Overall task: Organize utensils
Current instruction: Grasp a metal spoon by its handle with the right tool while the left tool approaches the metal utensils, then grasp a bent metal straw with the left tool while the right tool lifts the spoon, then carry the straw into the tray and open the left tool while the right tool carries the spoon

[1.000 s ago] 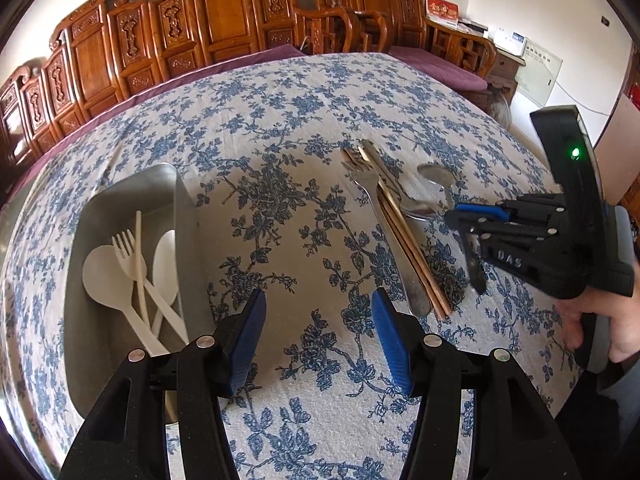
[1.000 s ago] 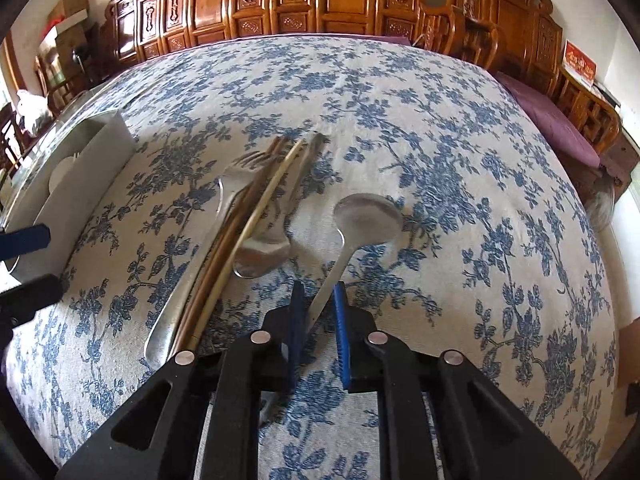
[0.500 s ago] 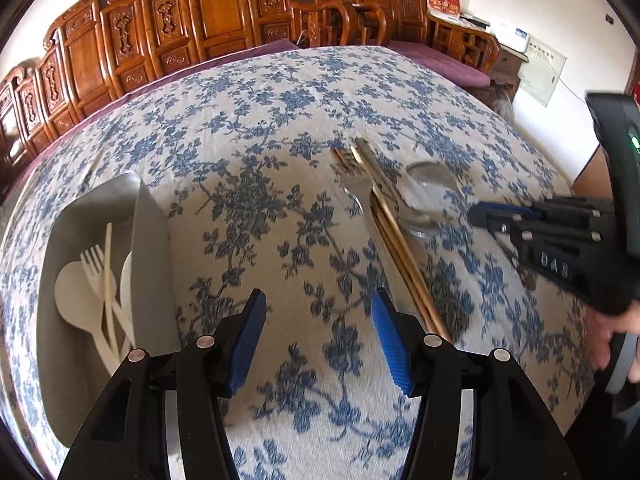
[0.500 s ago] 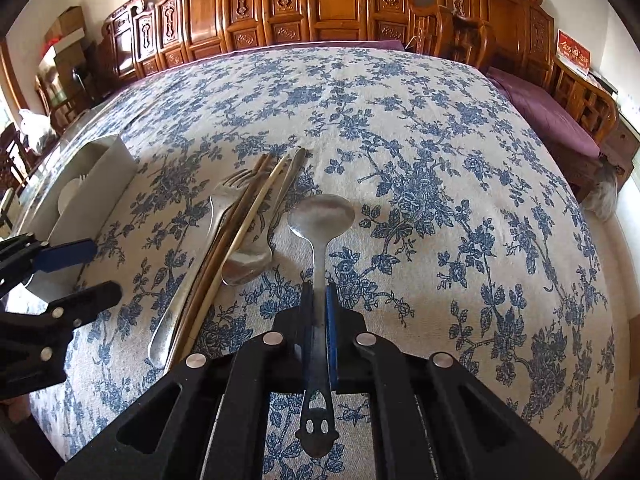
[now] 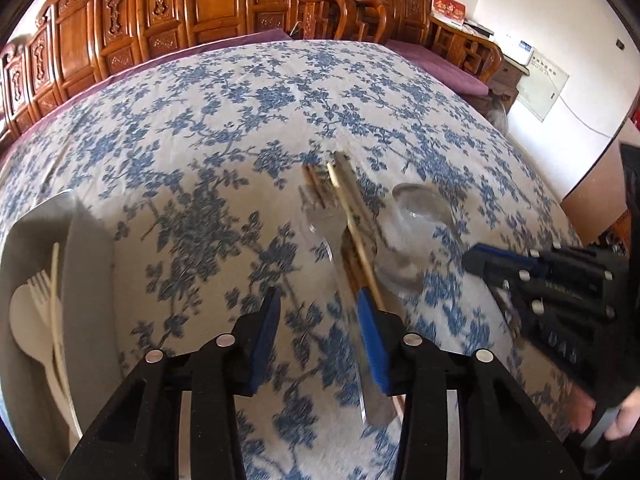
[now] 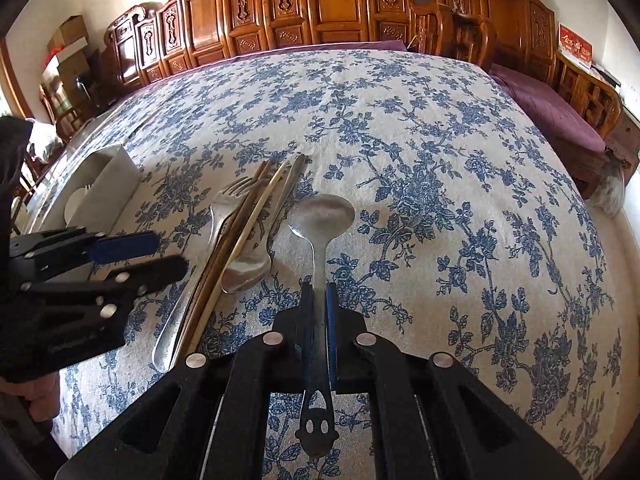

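Note:
My right gripper [image 6: 318, 292] is shut on the handle of a metal spoon [image 6: 322, 212], whose bowl points away over the cloth. Left of it lie a metal fork [image 6: 224, 204], brown chopsticks [image 6: 240, 232] and a second metal spoon [image 6: 248, 268] in a tight bundle. My left gripper [image 5: 318, 300] hovers over the near end of that bundle, and its jaws are closing. The fork's handle [image 5: 334, 264] runs just inside its right pad, and neither pad presses on it. The right gripper [image 5: 480, 258] shows blurred at the right of the left wrist view.
A grey tray [image 5: 88, 264] at the left holds a white plastic spoon [image 5: 28, 320], fork and chopstick. The table [image 6: 440, 160] carries a blue-flowered cloth. Carved wooden chairs [image 6: 332, 4] line its far side. A hand grips the right tool's handle [image 5: 624, 416].
My left gripper has slid right from beside the tray to the metal bundle, and its jaws have narrowed. The right gripper has shut on the spoon's handle and straightened it.

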`<state>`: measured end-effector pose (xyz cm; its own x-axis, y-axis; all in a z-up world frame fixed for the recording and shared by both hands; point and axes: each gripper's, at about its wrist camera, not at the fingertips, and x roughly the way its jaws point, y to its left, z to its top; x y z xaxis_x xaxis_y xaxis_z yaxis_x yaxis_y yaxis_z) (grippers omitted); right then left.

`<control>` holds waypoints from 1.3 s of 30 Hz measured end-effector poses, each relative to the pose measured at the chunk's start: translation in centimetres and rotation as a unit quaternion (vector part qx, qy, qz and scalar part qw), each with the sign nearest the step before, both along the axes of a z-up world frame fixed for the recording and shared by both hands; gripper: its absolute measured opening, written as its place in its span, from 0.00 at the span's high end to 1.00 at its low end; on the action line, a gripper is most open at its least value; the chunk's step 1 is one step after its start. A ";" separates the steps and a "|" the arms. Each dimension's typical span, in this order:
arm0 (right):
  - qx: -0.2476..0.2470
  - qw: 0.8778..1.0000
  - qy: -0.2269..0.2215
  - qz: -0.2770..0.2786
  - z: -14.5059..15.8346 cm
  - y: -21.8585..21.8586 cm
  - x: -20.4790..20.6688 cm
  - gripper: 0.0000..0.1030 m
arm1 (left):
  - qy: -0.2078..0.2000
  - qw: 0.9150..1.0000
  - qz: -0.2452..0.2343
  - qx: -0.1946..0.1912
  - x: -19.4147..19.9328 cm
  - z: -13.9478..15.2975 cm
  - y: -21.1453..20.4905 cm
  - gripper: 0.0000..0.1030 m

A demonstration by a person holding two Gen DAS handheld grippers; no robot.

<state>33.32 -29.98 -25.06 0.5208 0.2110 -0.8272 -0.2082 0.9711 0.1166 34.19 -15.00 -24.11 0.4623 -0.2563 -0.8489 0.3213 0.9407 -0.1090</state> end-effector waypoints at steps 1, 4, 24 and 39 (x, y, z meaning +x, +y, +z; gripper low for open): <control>0.002 1.000 0.001 0.000 0.0 -0.1 0.0 0.93 | 0.002 1.000 -0.001 0.000 0.4 -0.1 -0.4 0.67; 0.008 1.000 0.001 -0.002 0.1 -0.3 0.1 0.93 | 0.005 1.000 -0.004 -0.004 1.4 -0.3 -1.2 0.73; 0.011 1.000 0.000 0.006 0.1 0.0 -0.1 0.93 | -0.011 0.999 0.009 -0.036 2.4 -0.2 -0.6 0.98; 0.008 0.999 -0.019 0.028 1.3 2.5 -1.8 0.93 | -0.049 0.998 0.010 -0.026 -1.4 4.7 2.7 0.98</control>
